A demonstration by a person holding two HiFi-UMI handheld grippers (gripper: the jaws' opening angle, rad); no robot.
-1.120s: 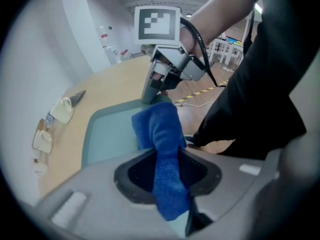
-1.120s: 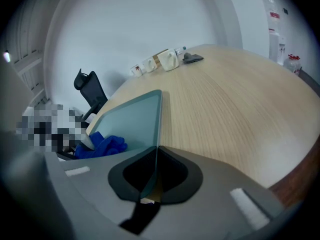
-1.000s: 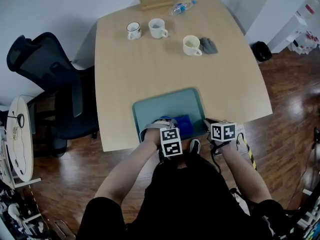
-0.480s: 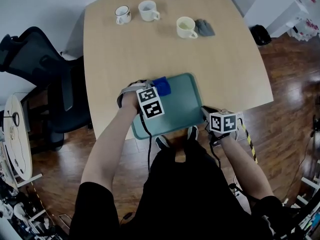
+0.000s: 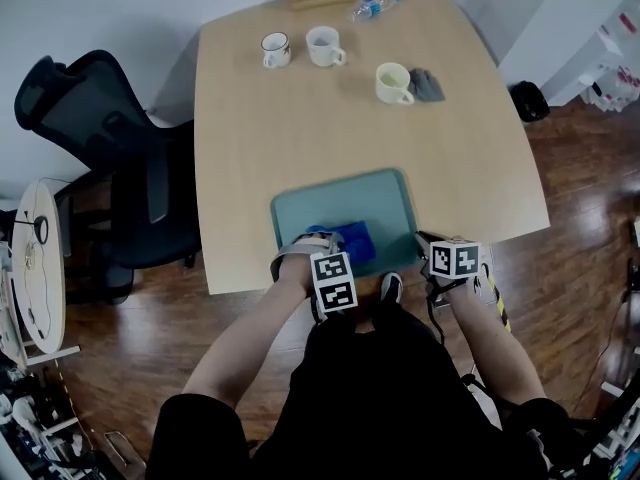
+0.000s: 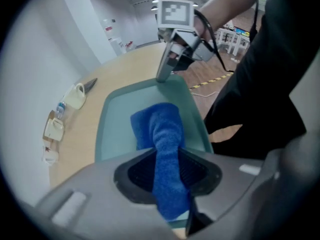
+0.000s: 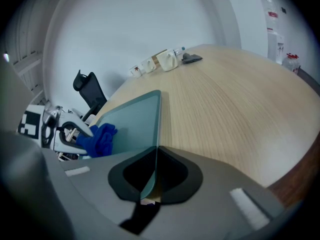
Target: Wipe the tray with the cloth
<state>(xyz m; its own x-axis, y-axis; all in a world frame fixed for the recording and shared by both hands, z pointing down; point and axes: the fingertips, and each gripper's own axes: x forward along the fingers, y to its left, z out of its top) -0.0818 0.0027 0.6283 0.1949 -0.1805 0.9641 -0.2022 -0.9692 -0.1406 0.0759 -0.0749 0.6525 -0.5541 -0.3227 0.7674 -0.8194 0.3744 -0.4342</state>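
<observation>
Blue cloth: the cloth is lying bunched on the near part of the tray, with one fold running back between the fingers of the left gripper.
Left gripper: its fingers are squeezing that fold, standing partly apart around the thick fabric and pointing steeply down at the tray.
Tray: the teal tray is sitting at the near edge of the tabletop, just in front of the person.
Right gripper: the right gripper is clamping the tray's near right rim, its fingers pressing almost together on the thin edge.
Far end: three mugs and a bottle are standing well apart from the tray.
How the cloth is likely handling: it is looking soft, light and limp, so it is probably folding and dragging rather than sliding flat; a grip on a thick bunch, like this one, is suiting it best.
How the tray is likely handling: it is looking stiff, thin and smooth, probably light enough to skate on the tabletop under a push, so holding it by the raised rim is making sense.
Risk: the cloth may be rolling up under the fingers and leaving corners unwiped.
</observation>
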